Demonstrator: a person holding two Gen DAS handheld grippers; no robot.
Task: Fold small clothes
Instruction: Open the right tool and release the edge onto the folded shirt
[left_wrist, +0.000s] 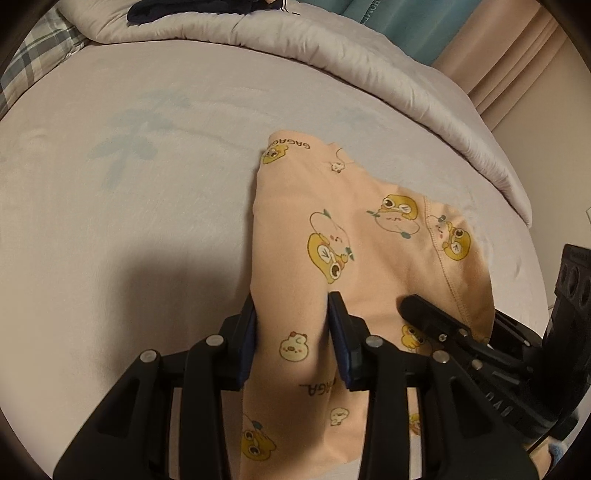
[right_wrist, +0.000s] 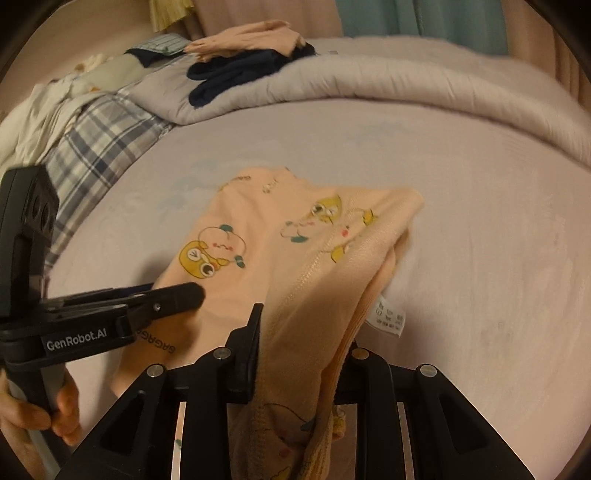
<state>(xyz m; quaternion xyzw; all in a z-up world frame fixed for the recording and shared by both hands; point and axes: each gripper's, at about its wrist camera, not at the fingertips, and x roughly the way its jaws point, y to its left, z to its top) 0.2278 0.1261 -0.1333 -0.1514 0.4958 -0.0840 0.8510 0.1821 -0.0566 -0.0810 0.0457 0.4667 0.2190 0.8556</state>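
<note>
Peach cartoon-print garment (left_wrist: 354, 236), pinched at its near edge between the pads of both the left hand-held gripper (left_wrist: 291, 314) and the right hand-held gripper (right_wrist: 306, 332), drapes forward onto the bed (left_wrist: 147, 206), with a rolled quilt (right_wrist: 406, 88) beyond.

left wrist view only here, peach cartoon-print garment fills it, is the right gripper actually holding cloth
Observer: Yes. The right gripper is shut on a bunched edge of the peach cartoon-print cotton garment.
Operator: any label showing
Observer: A white care label hangs off the garment's right-hand folds.
Operator: whats on the quilt, i only see something dark
Observer: A dark navy garment with a folded peach garment on top of it, on the grey quilt.
</note>
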